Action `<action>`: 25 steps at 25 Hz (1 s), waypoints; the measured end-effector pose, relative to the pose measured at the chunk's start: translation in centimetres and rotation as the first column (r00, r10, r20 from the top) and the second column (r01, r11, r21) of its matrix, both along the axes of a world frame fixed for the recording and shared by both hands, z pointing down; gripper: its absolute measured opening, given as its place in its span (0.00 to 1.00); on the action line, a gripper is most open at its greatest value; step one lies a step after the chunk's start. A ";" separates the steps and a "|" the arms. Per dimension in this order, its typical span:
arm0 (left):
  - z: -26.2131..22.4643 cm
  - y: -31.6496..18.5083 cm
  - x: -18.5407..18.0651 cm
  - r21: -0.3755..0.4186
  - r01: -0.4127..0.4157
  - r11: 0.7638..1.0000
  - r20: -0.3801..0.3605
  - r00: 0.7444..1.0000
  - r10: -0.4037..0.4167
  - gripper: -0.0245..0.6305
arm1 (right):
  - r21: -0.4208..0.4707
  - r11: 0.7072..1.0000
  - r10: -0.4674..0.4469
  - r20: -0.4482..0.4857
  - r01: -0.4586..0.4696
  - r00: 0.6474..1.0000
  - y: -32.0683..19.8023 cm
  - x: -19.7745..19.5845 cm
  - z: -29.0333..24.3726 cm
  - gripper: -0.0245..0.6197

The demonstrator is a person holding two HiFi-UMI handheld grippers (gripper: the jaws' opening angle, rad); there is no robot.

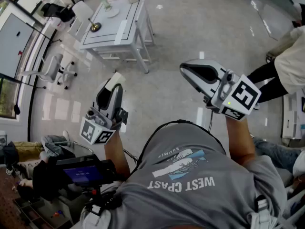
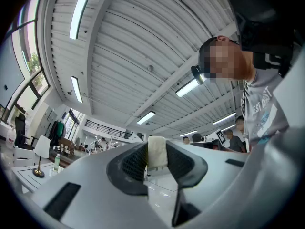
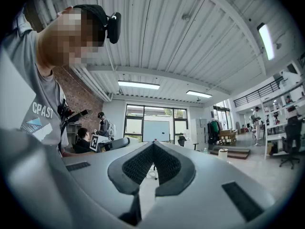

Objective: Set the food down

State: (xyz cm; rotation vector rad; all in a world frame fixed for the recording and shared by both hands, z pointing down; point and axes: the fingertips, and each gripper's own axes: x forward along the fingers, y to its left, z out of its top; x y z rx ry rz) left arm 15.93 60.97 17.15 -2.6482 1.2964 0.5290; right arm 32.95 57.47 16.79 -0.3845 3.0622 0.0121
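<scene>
2 grippers are raised off the floor: our left gripper [image 1: 113, 84] pinches a pale cream soft block of food [image 2: 157, 151] at its tips, while our right gripper [image 3: 153, 147] has its jaws together, empty. The food looks light and squashy, so we'd squeeze its flat sides gently.

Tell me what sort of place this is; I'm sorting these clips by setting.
Likely a big open lab or workshop hall, not a home: a high ribbed ceiling with strip lights, a white table and office chairs on a glossy floor, and other people at workstations.
</scene>
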 end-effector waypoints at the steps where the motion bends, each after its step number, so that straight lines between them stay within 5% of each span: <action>1: 0.1 -0.6 0.0 0.005 -0.012 1.000 0.001 1.000 0.012 0.20 | 0.005 1.000 0.013 -0.001 -0.013 1.000 -0.4 -0.1 0.2 0.05; 25: 1.5 -4.1 -1.7 -0.011 0.009 1.000 0.016 1.000 -0.009 0.20 | -0.029 0.999 0.030 0.055 -0.028 0.998 -4.8 -2.4 1.3 0.05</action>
